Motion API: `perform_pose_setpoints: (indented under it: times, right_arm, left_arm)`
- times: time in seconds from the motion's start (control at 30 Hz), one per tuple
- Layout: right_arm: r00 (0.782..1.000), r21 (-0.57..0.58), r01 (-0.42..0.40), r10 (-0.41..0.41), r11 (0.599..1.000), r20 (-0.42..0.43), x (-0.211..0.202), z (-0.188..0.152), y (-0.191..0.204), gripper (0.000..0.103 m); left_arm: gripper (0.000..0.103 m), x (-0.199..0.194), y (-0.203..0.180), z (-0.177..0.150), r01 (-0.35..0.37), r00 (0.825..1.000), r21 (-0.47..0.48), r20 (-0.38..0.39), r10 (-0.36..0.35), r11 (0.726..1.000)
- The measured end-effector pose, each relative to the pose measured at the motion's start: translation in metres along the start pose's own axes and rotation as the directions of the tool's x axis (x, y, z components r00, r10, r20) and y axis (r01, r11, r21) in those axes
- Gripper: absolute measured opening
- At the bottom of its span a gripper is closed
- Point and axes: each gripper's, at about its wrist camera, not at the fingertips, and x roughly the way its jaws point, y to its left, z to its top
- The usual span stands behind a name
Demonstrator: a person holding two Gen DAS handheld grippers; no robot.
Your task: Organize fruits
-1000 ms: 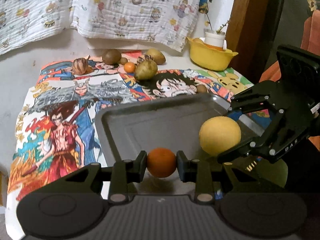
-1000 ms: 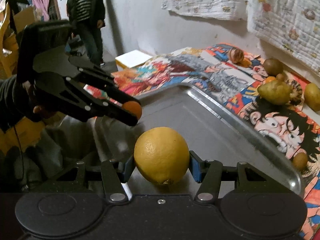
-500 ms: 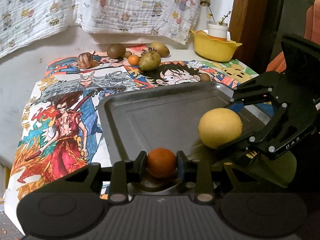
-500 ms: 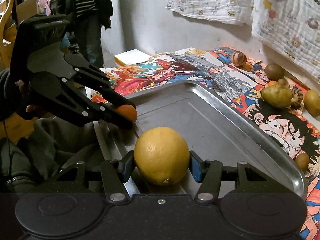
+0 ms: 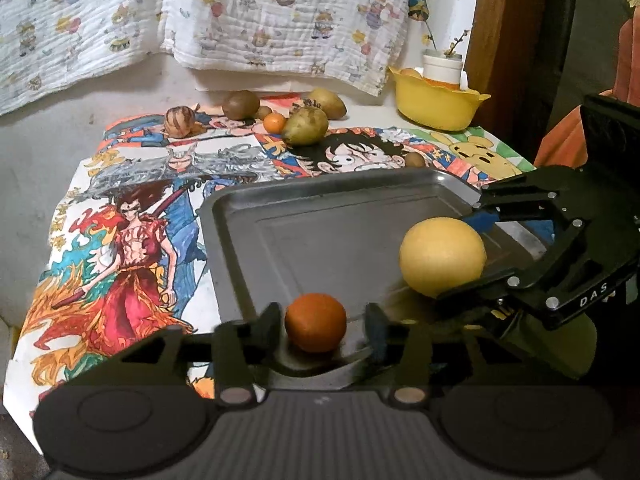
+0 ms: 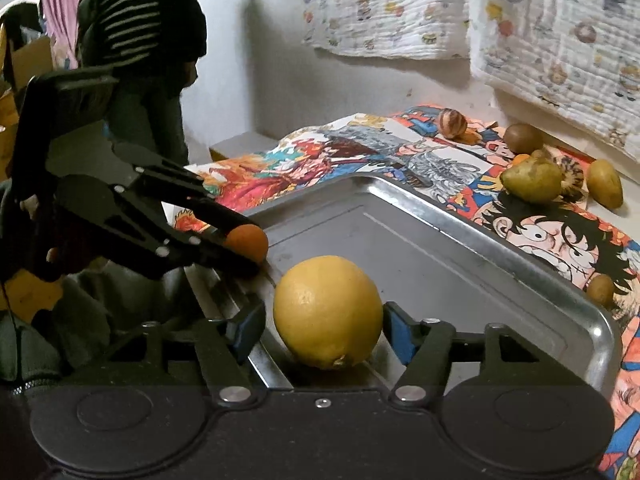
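Both sets of fingers are opening, orange (image 5: 315,322) and lemon (image 6: 328,311) released at the tray's (image 5: 320,192) near edge, where rolling off is risked.

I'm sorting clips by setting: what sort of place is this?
Most likely a lived-in home room, not a lab. Printed cartoon cloths hang on a plain wall, a hand-coloured comic-character cover lies over the table, and a yellow bowl sits beside loose fruit. A person in a striped top stands nearby.

I see a table (image 5: 48,160) bearing a cartoon cloth (image 5: 132,216), with a tray (image 5: 320,196), loose fruit (image 5: 306,126) and a yellow bowl (image 5: 436,104).
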Motion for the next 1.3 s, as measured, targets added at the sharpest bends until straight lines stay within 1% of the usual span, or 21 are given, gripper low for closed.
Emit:
perform_pose_setpoints:
  times: [0.03, 0.1, 0.17, 0.23, 0.3, 0.33, 0.37, 0.43, 0.5, 0.6, 0.87, 1.07, 1.3]
  right_arm:
    - [1.000, 0.007, -0.002, 0.001, 1.000, 0.007, -0.002, -0.001, 0.000, 0.076]
    - [1.000, 0.009, 0.006, -0.006, 1.000, 0.022, -0.007, -0.004, 0.002, 0.079]
    - [0.999, 0.000, 0.018, -0.018, 1.000, 0.036, -0.013, -0.006, 0.006, 0.082]
    - [0.998, -0.002, 0.032, -0.031, 0.999, 0.052, -0.019, -0.008, 0.009, 0.084]
    - [0.996, -0.007, 0.047, -0.047, 0.999, 0.071, -0.027, -0.011, 0.013, 0.087]
    - [0.995, -0.007, 0.057, -0.056, 0.998, 0.079, -0.030, -0.013, 0.014, 0.088]
    - [0.994, -0.005, 0.069, -0.068, 0.998, 0.086, -0.033, -0.014, 0.015, 0.090]
    - [0.991, -0.001, 0.092, -0.091, 0.996, 0.096, -0.039, -0.017, 0.017, 0.093]
    - [0.987, 0.006, 0.126, -0.126, 0.992, 0.098, -0.043, -0.020, 0.020, 0.099]
    - [0.980, 0.018, 0.172, -0.173, 0.985, 0.099, -0.049, -0.027, 0.023, 0.102]
    - [0.957, 0.074, 0.267, -0.274, 0.961, 0.095, -0.066, -0.039, 0.014, 0.102]
    - [0.939, 0.103, 0.318, -0.328, 0.942, 0.103, -0.074, -0.038, -0.003, 0.102]
    - [0.917, 0.128, 0.373, -0.386, 0.919, 0.101, -0.072, -0.028, -0.030, 0.102]
  left_arm:
    - [0.068, -0.002, -0.001, 0.000, -0.011, 1.000, 0.003, 0.010, 0.011, 1.000]
    - [0.072, -0.007, -0.004, -0.001, -0.017, 1.000, 0.011, 0.023, 0.017, 1.000]
    - [0.083, -0.011, -0.006, -0.001, -0.026, 0.999, 0.013, 0.037, 0.026, 1.000]
    - [0.089, -0.016, -0.008, -0.002, -0.038, 0.998, 0.020, 0.049, 0.037, 0.999]
    - [0.096, -0.020, -0.011, -0.004, -0.048, 0.997, 0.035, 0.062, 0.046, 0.998]
    - [0.100, -0.022, -0.012, -0.005, -0.061, 0.996, 0.041, 0.070, 0.058, 0.997]
    - [0.101, -0.024, -0.014, -0.006, -0.075, 0.994, 0.045, 0.079, 0.071, 0.996]
    - [0.102, -0.028, -0.016, -0.009, -0.101, 0.991, 0.055, 0.098, 0.096, 0.993]
    - [0.102, -0.032, -0.016, -0.011, -0.122, 0.987, 0.059, 0.109, 0.115, 0.991]
    - [0.103, -0.035, -0.016, -0.014, -0.137, 0.985, 0.063, 0.110, 0.130, 0.989]
    - [0.103, -0.043, -0.011, -0.016, -0.161, 0.984, 0.090, 0.090, 0.153, 0.983]
    - [0.103, -0.042, 0.000, -0.003, -0.180, 0.980, 0.055, 0.094, 0.175, 0.982]
    - [0.103, -0.022, 0.013, 0.026, -0.199, 0.975, -0.001, 0.103, 0.198, 0.980]
